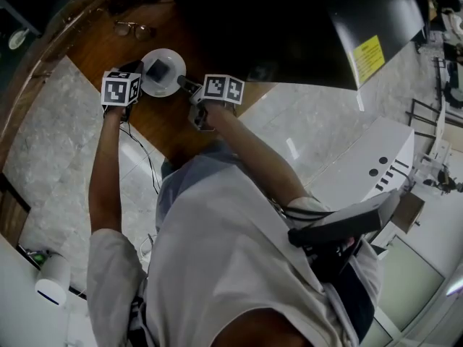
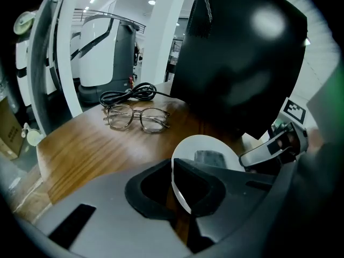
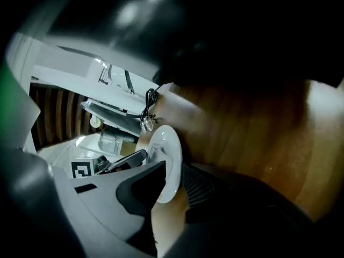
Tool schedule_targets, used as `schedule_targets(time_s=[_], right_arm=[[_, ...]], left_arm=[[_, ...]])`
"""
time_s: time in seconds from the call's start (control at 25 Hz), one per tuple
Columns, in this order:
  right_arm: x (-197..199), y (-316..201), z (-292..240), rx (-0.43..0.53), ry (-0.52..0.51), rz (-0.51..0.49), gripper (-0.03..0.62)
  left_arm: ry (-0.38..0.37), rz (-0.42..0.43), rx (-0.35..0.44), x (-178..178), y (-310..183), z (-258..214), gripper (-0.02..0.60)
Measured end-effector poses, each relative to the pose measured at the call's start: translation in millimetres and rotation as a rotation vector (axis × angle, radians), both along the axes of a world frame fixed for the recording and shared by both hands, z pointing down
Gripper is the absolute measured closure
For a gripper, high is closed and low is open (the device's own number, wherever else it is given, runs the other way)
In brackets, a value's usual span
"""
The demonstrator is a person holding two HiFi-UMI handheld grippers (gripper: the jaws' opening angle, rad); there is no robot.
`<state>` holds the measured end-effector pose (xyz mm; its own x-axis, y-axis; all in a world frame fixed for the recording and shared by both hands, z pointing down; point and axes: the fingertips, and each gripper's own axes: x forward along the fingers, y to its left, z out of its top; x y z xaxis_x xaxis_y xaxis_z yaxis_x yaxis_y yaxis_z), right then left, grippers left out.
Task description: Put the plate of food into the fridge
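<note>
1. A pale stone-tiled floor [image 1: 43,143] runs round the table, and a white machine [image 1: 369,168] stands off to my right.
2. The fridge [image 1: 289,27] is black and glossy, with a yellow label on one face. It stands on the table just behind the plate.
3. The table [image 1: 94,45] is brown wood with a curved edge.
4. My left gripper [image 2: 173,187] has its jaws narrow, clamped on the plate's rim on my left.
5. My right gripper [image 3: 177,179] has its jaws partly apart around the opposite rim, and bare wood shows between the rim and one pad.
6. The plate [image 1: 172,61] is white and round. It sits low in front of the fridge, between both grippers. I can't tell whether it rests on the wood.
7. The glasses [image 2: 138,117] lie on the wood beyond the plate, with a coiled black cable [image 2: 129,94] just past them.
8. The food [image 1: 156,69] is one small dark square at the plate's middle.
</note>
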<state>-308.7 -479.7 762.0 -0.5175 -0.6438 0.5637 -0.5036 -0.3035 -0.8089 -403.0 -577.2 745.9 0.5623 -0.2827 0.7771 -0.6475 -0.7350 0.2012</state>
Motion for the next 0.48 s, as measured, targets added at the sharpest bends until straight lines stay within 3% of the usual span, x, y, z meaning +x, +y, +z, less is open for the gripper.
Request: schedule_targets(time_s=[0.16, 0.36, 0.48], right_arm=[[-8, -27, 20, -0.006, -0.083, 0.043, 0.503], [3, -36, 7, 0.012, -0.123, 0.083, 0.526], [0, -38, -15, 0.040, -0.243, 0.069, 0.530]], left_arm=[[0.034, -0.023, -0.022, -2, -24, 22, 0.561], [0.075, -0.045, -0.028, 8, -33, 11, 0.561], [0.086, -0.034, -0.046, 21, -27, -5, 0.561]])
